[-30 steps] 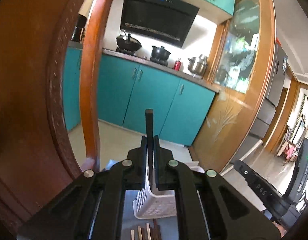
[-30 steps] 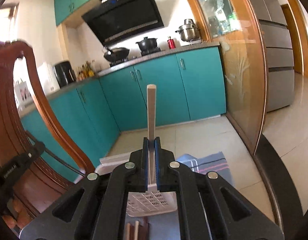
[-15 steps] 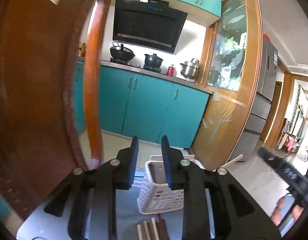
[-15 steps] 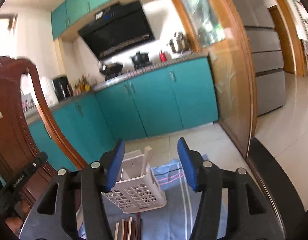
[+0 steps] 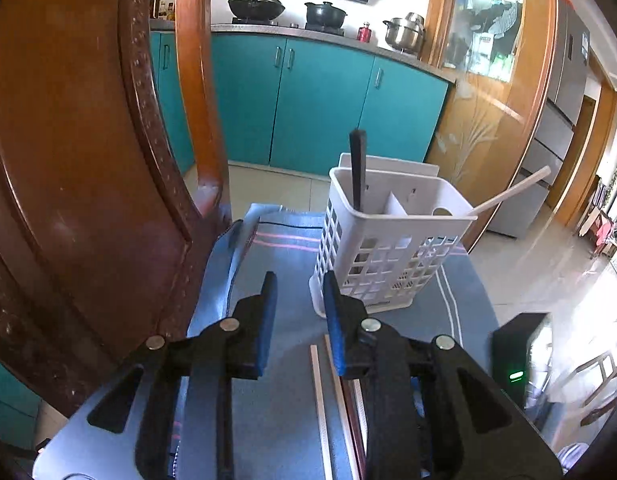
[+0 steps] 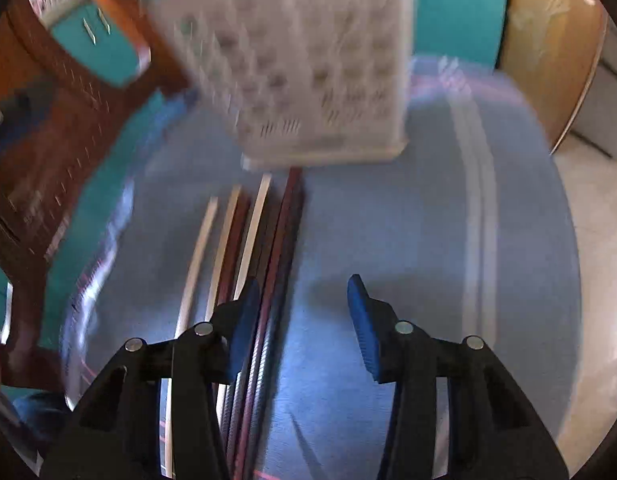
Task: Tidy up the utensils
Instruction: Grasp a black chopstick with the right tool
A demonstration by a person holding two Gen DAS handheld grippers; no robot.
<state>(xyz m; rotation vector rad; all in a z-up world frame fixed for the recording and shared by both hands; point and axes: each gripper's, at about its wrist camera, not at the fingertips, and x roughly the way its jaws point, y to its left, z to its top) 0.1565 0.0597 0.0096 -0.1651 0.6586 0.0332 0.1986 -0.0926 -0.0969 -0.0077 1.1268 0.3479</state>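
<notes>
A white perforated utensil holder [image 5: 388, 240] stands on a blue cloth [image 5: 276, 400]. A dark chopstick [image 5: 357, 168] stands in its left compartment and a pale chopstick [image 5: 508, 192] leans out of its right one. My left gripper [image 5: 296, 292] is open and empty, low over the cloth just in front of the holder. Several pale and dark chopsticks [image 6: 252, 248] lie side by side on the cloth before the holder [image 6: 300, 64]; they also show in the left wrist view [image 5: 320, 400]. My right gripper [image 6: 304, 288] is open and empty just above their near ends.
A carved wooden chair back [image 5: 88, 160] stands close on the left of the cloth. A black device with a green light [image 5: 516, 364] sits at the right. Teal kitchen cabinets [image 5: 316, 96] and tiled floor lie beyond the table edge.
Both grippers opened and let their chopsticks drop into the holder, then tilted down and came low over the cloth. The right wrist view is blurred with motion.
</notes>
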